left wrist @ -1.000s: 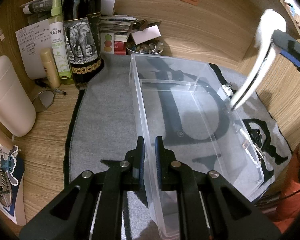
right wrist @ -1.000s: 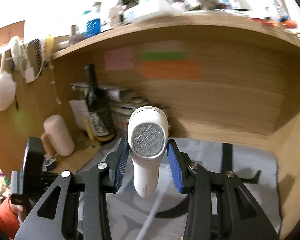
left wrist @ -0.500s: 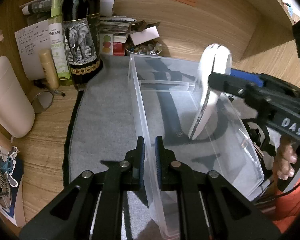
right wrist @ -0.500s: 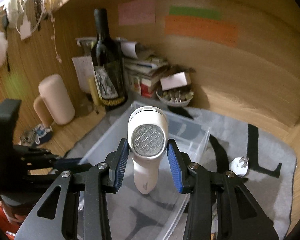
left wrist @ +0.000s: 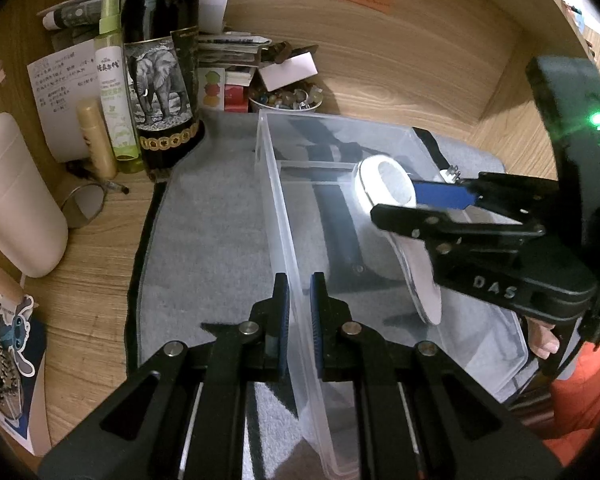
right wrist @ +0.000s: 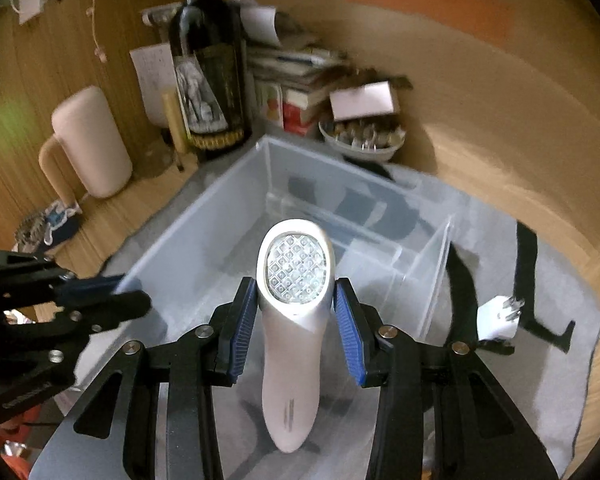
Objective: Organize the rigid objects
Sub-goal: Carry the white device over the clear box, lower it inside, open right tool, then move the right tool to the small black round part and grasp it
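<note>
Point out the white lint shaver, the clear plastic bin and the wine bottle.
white lint shaver (right wrist: 292, 364), right wrist view, on its handle.
clear plastic bin (left wrist: 278, 208), left wrist view, on its left wall.
wine bottle (left wrist: 160, 80), left wrist view, on its elephant label.

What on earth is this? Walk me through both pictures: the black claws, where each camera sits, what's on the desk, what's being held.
No robot here: a person holds a two-finger gripper in each hand, each carrying a fisheye camera looking along its fingers. The left gripper is clamped on the wall of a clear plastic bin standing on a grey mat. The right gripper holds a white handheld device, seemingly a fabric shaver, over the bin. Around them: a dark wine bottle, a green spray bottle, a bowl of small trinkets and a white plug on the mat.
</note>
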